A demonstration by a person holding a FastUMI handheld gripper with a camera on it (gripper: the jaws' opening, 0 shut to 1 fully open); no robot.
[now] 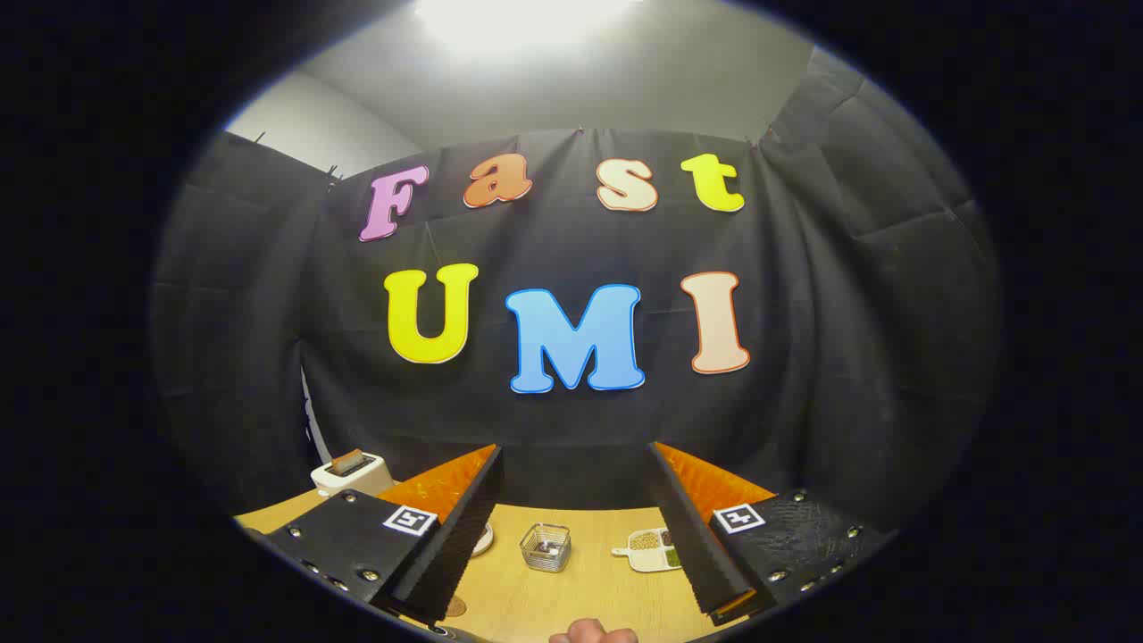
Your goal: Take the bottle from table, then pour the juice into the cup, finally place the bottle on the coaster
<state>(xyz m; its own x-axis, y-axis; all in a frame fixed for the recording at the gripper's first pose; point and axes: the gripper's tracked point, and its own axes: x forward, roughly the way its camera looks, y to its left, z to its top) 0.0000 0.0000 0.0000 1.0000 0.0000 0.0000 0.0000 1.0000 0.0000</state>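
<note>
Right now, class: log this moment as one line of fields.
gripper: open, empty | glass cup: on table, between fingers | tray: beside cup | toaster: far corner | bottle: not grasped

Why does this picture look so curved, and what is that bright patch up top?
In the gripper view, a fisheye lens bows the booth wall and the wooden table; a ceiling light is blown out to white glare. The table is evenly lit, and the glass cup and toaster look small but fairly sharp. The tool is open, nothing between its fingers.
</note>
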